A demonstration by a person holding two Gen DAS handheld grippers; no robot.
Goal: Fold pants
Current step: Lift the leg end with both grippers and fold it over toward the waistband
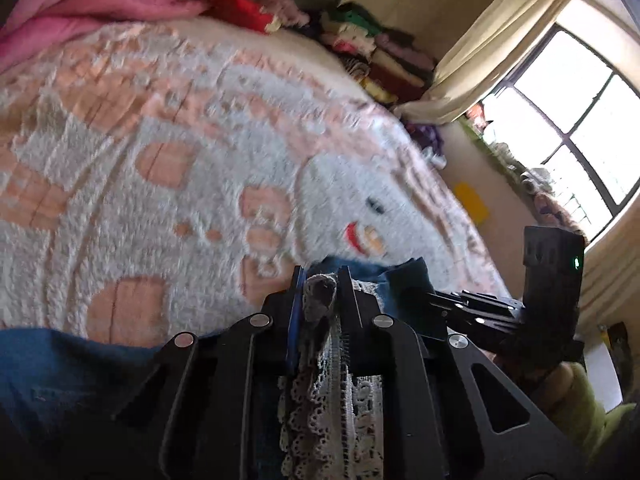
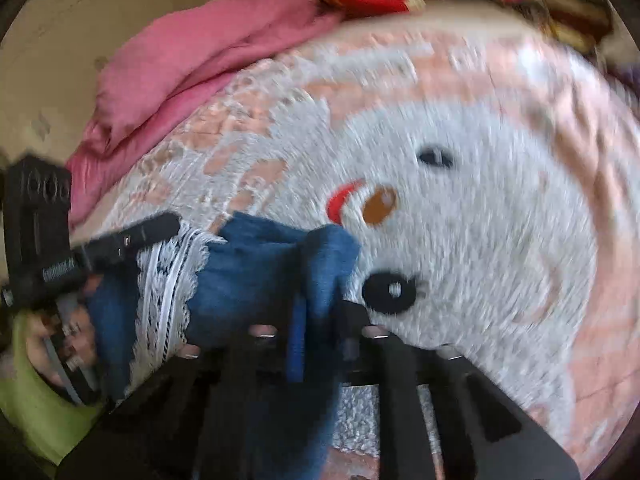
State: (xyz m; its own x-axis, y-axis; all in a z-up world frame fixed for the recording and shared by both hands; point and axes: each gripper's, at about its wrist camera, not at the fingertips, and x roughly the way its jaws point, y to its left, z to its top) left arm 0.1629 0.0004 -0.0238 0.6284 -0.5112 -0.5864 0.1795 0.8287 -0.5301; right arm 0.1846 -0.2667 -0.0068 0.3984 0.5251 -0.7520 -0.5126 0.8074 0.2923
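The pants are blue denim with a white lace strip. My left gripper is shut on the lace edge of the pants, which hang below it. My right gripper is shut on a bunched blue edge of the pants and holds it above the bed. The left gripper shows in the right wrist view at the left, close beside the right one, and the right gripper's body shows in the left wrist view. The cloth between them is bunched.
A fluffy white and peach blanket with a snowman face covers the bed. A pink quilt lies at the far side. Stacked clothes line the wall. A window with a curtain is at the right.
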